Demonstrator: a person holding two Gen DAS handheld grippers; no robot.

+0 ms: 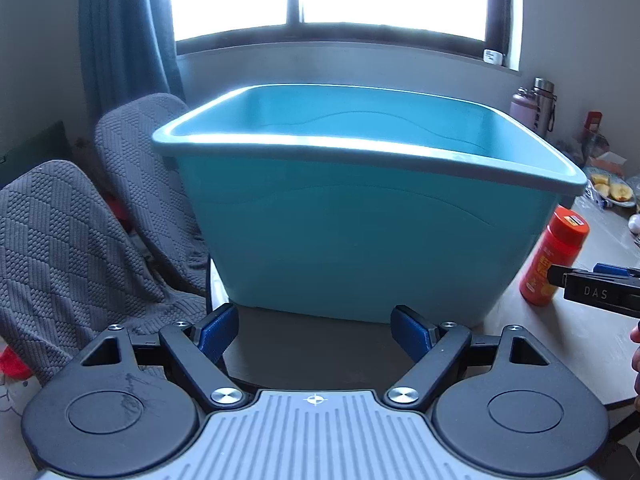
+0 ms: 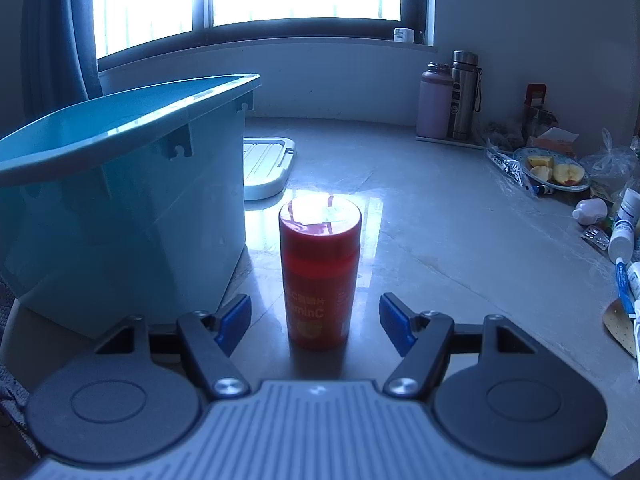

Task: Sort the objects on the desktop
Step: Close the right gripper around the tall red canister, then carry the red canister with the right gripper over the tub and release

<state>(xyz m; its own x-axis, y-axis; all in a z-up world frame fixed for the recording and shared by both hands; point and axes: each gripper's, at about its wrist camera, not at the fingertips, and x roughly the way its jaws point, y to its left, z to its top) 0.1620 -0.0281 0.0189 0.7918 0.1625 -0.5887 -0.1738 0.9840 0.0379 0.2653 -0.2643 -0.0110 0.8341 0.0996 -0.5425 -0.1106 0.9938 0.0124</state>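
A large teal plastic bin [image 1: 360,216] stands on the table; it also shows at the left of the right wrist view [image 2: 120,208]. An upright red-orange vitamin C bottle [image 2: 319,272] stands just right of the bin, also seen in the left wrist view [image 1: 554,256]. My right gripper [image 2: 316,320] is open, its blue pads either side of the bottle's base without touching it. Its finger [image 1: 600,292] shows beside the bottle in the left wrist view. My left gripper [image 1: 316,332] is open and empty in front of the bin's near wall.
A white lid [image 2: 266,164] lies behind the bin. Two flasks [image 2: 448,96] stand at the back wall. A plate of apple slices [image 2: 552,172], bags, small white bottles [image 2: 624,228] and tubes crowd the right side. Grey-covered chairs [image 1: 80,240] stand left of the table.
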